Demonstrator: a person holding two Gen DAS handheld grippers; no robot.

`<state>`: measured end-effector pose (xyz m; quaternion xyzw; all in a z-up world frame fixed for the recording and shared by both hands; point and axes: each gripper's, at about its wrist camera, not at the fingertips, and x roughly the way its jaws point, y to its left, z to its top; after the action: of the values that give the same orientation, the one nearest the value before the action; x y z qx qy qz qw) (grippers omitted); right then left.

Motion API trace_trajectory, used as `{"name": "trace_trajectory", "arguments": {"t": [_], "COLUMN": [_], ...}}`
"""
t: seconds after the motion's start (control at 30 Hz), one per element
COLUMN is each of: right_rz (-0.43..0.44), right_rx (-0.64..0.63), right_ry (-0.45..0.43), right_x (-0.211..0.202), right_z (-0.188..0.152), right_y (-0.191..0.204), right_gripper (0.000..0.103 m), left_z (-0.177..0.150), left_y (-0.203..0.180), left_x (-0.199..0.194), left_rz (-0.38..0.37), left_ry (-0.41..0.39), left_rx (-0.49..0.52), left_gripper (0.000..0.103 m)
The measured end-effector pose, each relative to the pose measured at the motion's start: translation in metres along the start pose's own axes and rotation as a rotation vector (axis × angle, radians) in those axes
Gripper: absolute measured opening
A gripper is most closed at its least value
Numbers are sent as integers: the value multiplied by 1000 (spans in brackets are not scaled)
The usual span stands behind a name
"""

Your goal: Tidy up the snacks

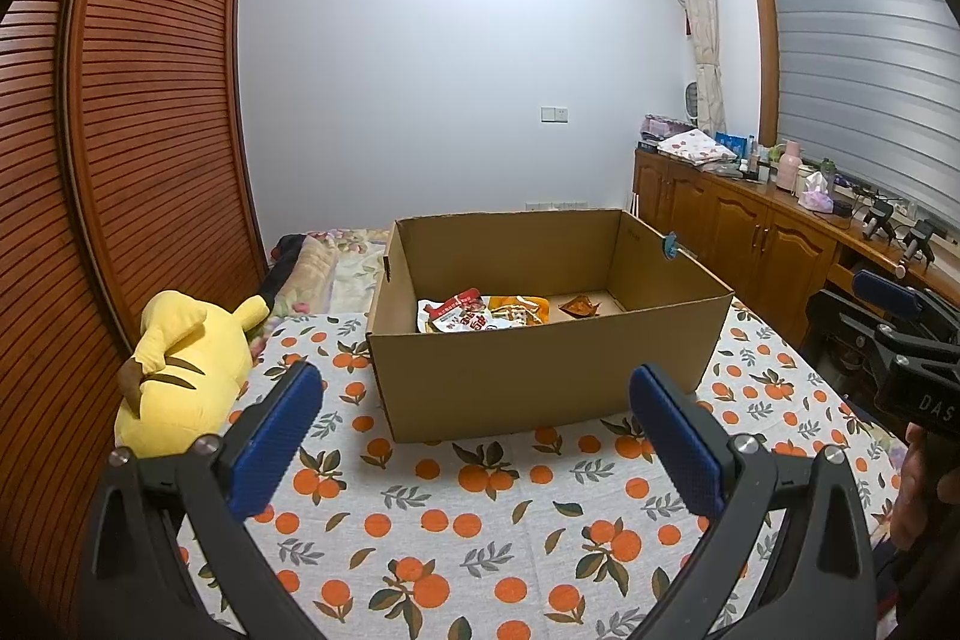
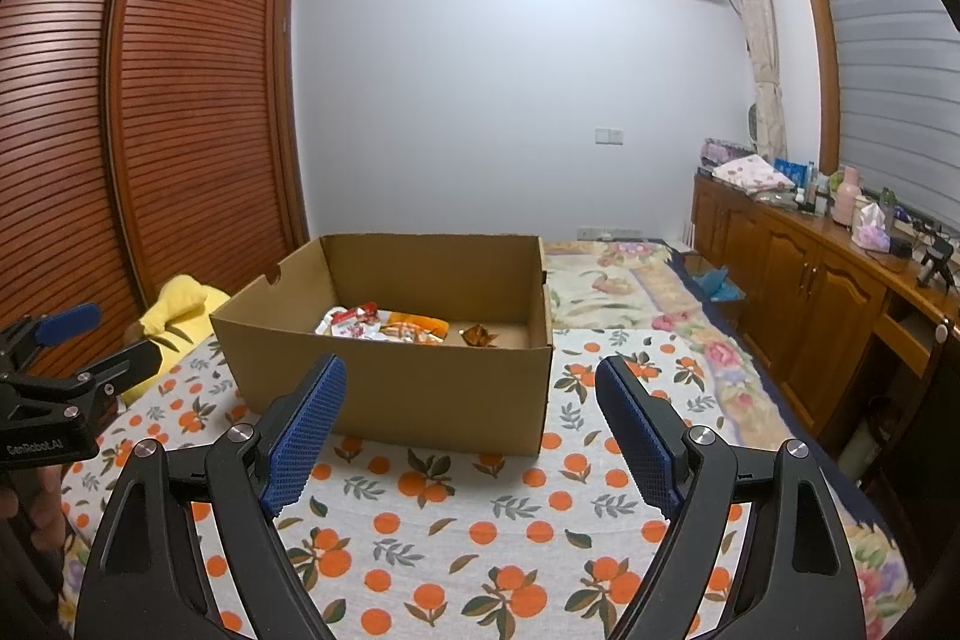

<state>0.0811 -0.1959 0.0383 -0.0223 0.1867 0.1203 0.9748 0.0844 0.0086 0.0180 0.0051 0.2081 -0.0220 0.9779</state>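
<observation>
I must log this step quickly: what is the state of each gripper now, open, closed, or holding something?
Left gripper: open, holding nothing, above the orange-print cloth.
Right gripper: open, holding nothing, facing the cardboard box.

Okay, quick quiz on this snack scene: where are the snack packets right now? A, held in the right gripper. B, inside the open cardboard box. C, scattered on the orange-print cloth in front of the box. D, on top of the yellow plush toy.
B: the snack packets lie on the floor of the open cardboard box, while the left gripper and the right gripper are both open and hold nothing.
</observation>
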Motion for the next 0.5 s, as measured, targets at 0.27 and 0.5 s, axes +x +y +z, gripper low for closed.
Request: {"name": "trace_trajectory", "arguments": {"t": [0.27, 0.5], "right_rz": [-1, -2], "right_rx": [-1, -2], "right_ry": [-1, -1], "right_x": [0, 0], "right_z": [0, -1], "right_y": [0, 0], "right_gripper": [87, 87], "left_z": [0, 1], "left_y": [0, -1], "left_x": [0, -1], "left_rz": [1, -1], "left_ry": [-1, 0], "left_rx": [1, 2], "left_gripper": [103, 103]}}
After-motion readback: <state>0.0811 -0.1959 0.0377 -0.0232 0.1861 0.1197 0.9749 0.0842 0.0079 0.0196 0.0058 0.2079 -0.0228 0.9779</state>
